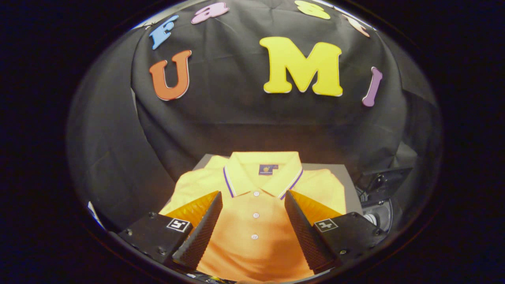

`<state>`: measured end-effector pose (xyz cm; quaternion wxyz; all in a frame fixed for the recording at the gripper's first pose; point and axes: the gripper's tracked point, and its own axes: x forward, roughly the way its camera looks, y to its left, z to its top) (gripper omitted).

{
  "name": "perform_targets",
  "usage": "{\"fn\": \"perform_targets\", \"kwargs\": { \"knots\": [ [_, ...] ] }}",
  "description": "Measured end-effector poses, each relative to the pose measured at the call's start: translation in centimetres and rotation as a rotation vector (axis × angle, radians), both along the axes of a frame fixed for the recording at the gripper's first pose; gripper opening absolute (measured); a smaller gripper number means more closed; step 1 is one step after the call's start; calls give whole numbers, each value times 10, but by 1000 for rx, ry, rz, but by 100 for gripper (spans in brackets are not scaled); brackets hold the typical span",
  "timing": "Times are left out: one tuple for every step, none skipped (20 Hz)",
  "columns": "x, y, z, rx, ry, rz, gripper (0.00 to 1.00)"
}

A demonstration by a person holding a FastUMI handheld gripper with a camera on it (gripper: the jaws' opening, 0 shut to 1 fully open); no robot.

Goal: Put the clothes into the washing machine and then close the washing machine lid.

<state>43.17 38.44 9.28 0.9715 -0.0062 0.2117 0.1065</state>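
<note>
Tongs (252,205): apart, wide gap, nothing gripped. Two fingers (201,232) rise from the lower part of the frame, one lower left, one lower right, angled slightly inward toward their tips. Each finger base carries one small square marker, two in all. The tongs hover over the garment; whether the tips touch the fabric cannot be told.

One polo shirt (256,221), yellow-orange, folded, lies flat in the lower centre of the frame, directly between and under the fingers. Three buttons are visible along the placket, running up the gap between the fingers. The collar, with a dark stripe along its edge, sits just beyond the fingertips; one small dark label sits inside the neck.

The shirt rests on a grey surface (351,185), of which a strip shows behind the collar and a wider band at the shirt's right side. The shirt's left shoulder reaches close to the surface's left edge.

At right of centre, beyond the right finger, dark hardware (384,183) with a round part below it; kind cannot be told.

Black cloth wall behind, upper half of the frame.
</note>
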Motion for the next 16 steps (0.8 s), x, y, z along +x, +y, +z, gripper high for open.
{"fn": "perform_targets", "kwargs": {
  "knots": [
    [6,-2,-9,-13,14,-18,99],
    [12,-3,-17,-18,23,-29,99],
    [13,-3,-28,-31,46,-37,99],
    [14,-2,-34,-45,57,-34,99],
    [20,-2,-31,-51,31,-48,99],
    [16,-3,-33,-60,38,-47,99],
    [16,-2,-32,-55,41,-58,99],
    [16,-2,-32,-56,54,-60,99],
    [15,-3,-33,-62,77,-56,99],
    [15,-3,-33,-57,88,-53,99],
    [14,-2,-33,-55,108,-45,100],
    [14,-1,-33,-60,121,-37,100],
    [15,-2,-32,-65,130,-24,99],
    [16,-1,-32,-58,137,-25,99],
    [15,0,-34,-67,144,-16,98],
    [15,-1,-34,-79,154,-3,97]
  ]
}}
